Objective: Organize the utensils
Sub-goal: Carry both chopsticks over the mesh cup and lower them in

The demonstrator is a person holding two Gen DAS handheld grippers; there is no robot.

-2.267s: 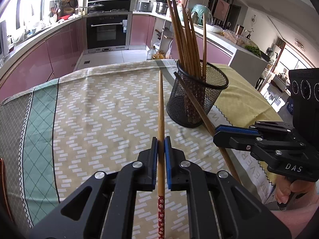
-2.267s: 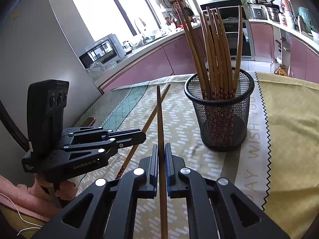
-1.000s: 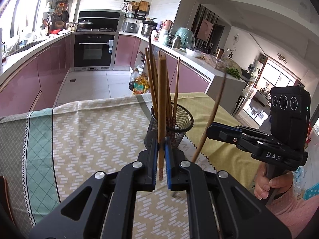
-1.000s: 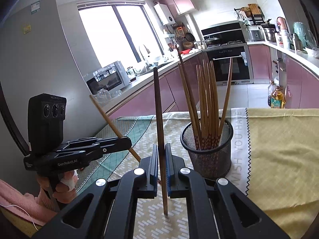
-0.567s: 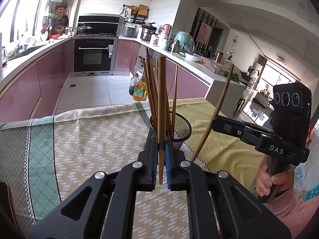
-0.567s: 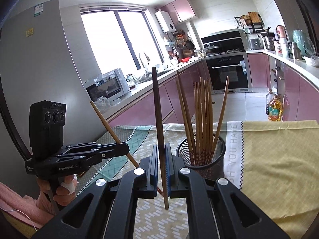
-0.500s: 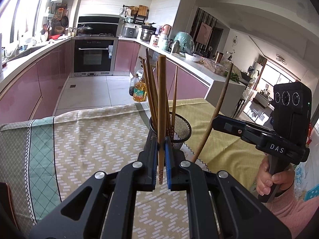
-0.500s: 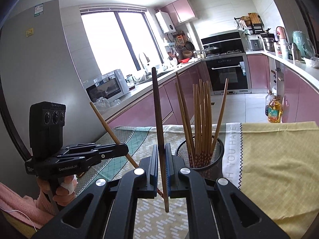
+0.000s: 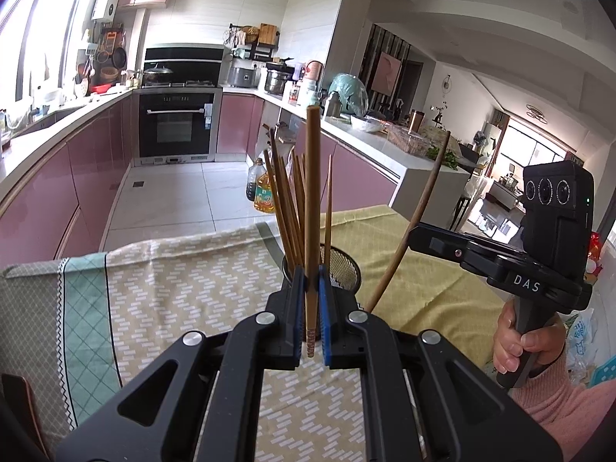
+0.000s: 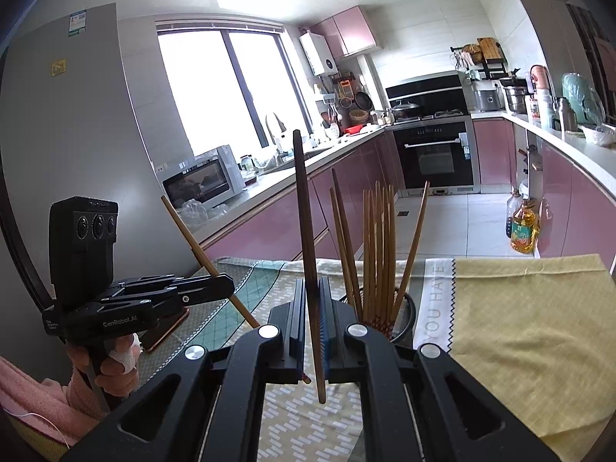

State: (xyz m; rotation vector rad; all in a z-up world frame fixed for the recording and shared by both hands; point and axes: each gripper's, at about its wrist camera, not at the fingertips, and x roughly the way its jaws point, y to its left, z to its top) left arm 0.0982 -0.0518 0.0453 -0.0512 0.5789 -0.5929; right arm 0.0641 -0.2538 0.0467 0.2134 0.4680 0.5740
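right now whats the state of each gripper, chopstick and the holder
left gripper: shut on a chopstick
left chopstick: upright, clamped, clear of the table
right gripper: shut on a chopstick
right chopstick: near upright, clamped
mesh holder: upright on the tablecloth, chopsticks standing in it

One brown chopstick [image 9: 311, 208] stands almost straight up, pinched near its patterned bottom end. A second, darker chopstick [image 10: 307, 254] also points up and leans a little; its low tip hangs free in the air. Behind them a black mesh cup [image 9: 343, 265] sits on the cloth-covered surface [image 9: 173, 292]. The cup holds a bunch of brown chopsticks [image 10: 375, 246] that fan out at the top, with red-patterned ends down inside.
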